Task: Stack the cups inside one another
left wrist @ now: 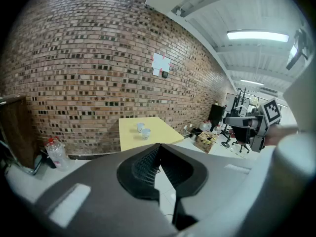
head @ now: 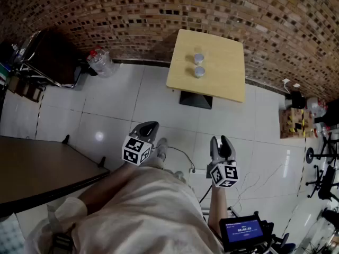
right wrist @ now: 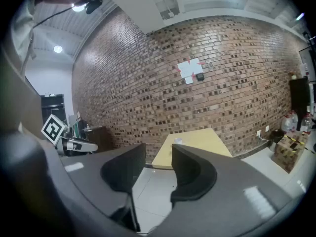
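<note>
Two small pale cups (head: pixel 198 58) (head: pixel 199 71) stand side by side on a yellow square table (head: pixel 222 83) by the brick wall, far ahead of both grippers. In the left gripper view the cups (left wrist: pixel 140 127) (left wrist: pixel 146 133) sit on the table (left wrist: pixel 158 137) beyond the jaws. My left gripper (head: pixel 150 126) (left wrist: pixel 159 147) is shut with nothing in it. My right gripper (head: pixel 221 143) (right wrist: pixel 158 154) is open and empty, with a clear gap between its pads. One cup (right wrist: pixel 177 141) shows small on the table (right wrist: pixel 202 142) in the right gripper view.
White tiled floor lies between me and the table. A large water bottle (head: pixel 99 62) stands by the wall at the left. A dark table (head: pixel 37 168) is close on my left. A cardboard box (head: pixel 291 121) and office chairs (head: pixel 323 179) are at the right.
</note>
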`<state>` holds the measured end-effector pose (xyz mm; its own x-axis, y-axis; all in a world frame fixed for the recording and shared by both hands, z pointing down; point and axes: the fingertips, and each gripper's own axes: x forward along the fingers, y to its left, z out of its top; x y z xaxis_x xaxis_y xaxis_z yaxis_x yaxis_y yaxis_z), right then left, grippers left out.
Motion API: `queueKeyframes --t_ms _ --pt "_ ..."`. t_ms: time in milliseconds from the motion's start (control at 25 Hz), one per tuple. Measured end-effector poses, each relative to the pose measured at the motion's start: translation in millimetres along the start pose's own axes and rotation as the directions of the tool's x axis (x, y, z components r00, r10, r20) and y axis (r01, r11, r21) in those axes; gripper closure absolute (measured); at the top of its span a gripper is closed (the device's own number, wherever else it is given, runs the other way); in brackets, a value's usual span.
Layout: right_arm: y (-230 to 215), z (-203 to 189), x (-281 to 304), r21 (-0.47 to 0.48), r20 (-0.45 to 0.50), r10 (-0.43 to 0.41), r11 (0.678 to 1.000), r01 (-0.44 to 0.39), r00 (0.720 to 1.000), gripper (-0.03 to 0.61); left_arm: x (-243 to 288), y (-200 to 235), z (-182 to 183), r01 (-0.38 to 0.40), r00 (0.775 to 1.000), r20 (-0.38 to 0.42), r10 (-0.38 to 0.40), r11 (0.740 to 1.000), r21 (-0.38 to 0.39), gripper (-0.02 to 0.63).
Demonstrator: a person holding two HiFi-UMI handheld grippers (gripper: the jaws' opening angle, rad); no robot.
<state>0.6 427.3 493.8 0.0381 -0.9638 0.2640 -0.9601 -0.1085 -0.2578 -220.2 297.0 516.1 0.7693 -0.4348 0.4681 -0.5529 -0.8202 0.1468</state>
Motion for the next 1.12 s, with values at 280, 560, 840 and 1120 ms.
queueKeyframes --t_ms 280,560,840,1120 --pt "9 15 73 0.002 -0.005 -0.037 0.999 0.037 0.999 0.430 40 63 38 0.048 0.999 0.011 -0.048 0.999 0.024 0.594" --pt "19 28 128 -0.013 0.007 -0.061 0.998 0.061 0.998 0.430 78 104 59 0.105 0.994 0.003 -0.105 0.993 0.053 0.594" --pt "12 33 153 -0.009 0.004 -0.080 0.997 0.080 0.997 0.431 104 114 64 0.137 0.991 -0.006 -0.137 0.989 0.059 0.594" --pt "-21 39 186 -0.048 -0.029 -0.066 0.997 0.065 0.997 0.433 140 114 72 0.135 0.991 -0.025 -0.133 0.989 0.062 0.594"
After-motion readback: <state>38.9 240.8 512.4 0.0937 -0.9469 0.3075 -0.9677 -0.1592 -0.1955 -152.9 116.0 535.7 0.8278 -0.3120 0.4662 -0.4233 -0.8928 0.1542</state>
